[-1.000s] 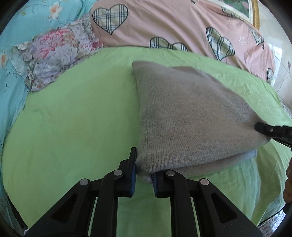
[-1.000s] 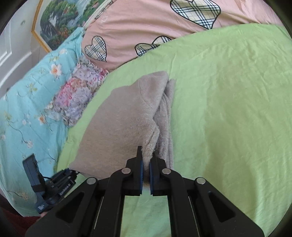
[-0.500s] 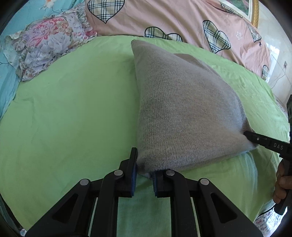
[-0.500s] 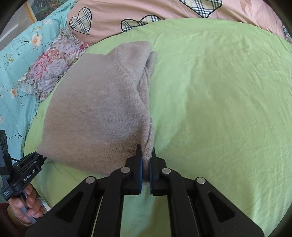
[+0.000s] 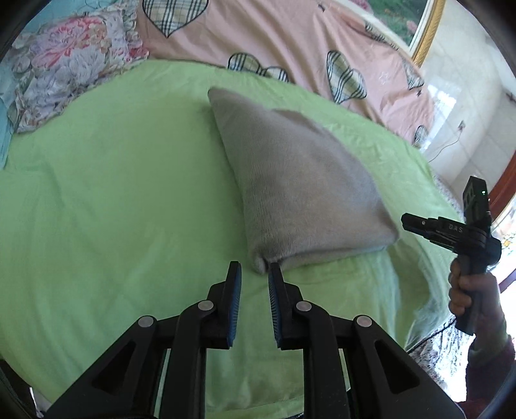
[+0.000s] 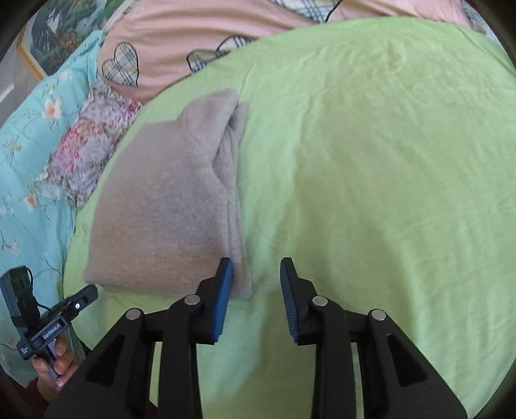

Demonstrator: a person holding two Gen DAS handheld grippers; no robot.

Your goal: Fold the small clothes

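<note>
my left hand-held gripper (image 5: 252, 273) stands with its jaws a little apart, having just been opening, and nothing is pinched between the blue pads (image 5: 234, 299). the near corner of the folded grey knit sweater (image 5: 300, 190) lies just ahead of the tips, right by the gap but not pressed by either pad. the sweater rests flat on the light green bed sheet (image 5: 113, 199), folded into a thick wedge that narrows toward the far end of the bed. in the same view my right hand (image 5: 467, 290) shows at the right edge, holding the other tool by its handle, its black fingers pointing at the sweater's right corner and standing just clear of it.

from the right wrist view, my right hand-held gripper (image 6: 256, 269) is spread wider, its jaws also having just been opening, with bare sheet between them. the left pad (image 6: 222, 296) sits at the sweater's (image 6: 167, 206) near right edge, where the stacked ribbed layers show; whether it touches the knit i cannot tell. my left hand (image 6: 54, 364) is at the lower left corner of that view, gripping its tool, whose fingers point at the sweater's near left corner without touching.

beyond the sheet (image 6: 371, 161) lie a pink quilt with plaid hearts (image 5: 290, 35), a flowered pillow (image 5: 67, 61) and a turquoise flowered cover (image 6: 29, 161). a gold-framed picture (image 5: 425, 29) hangs on the wall behind.
</note>
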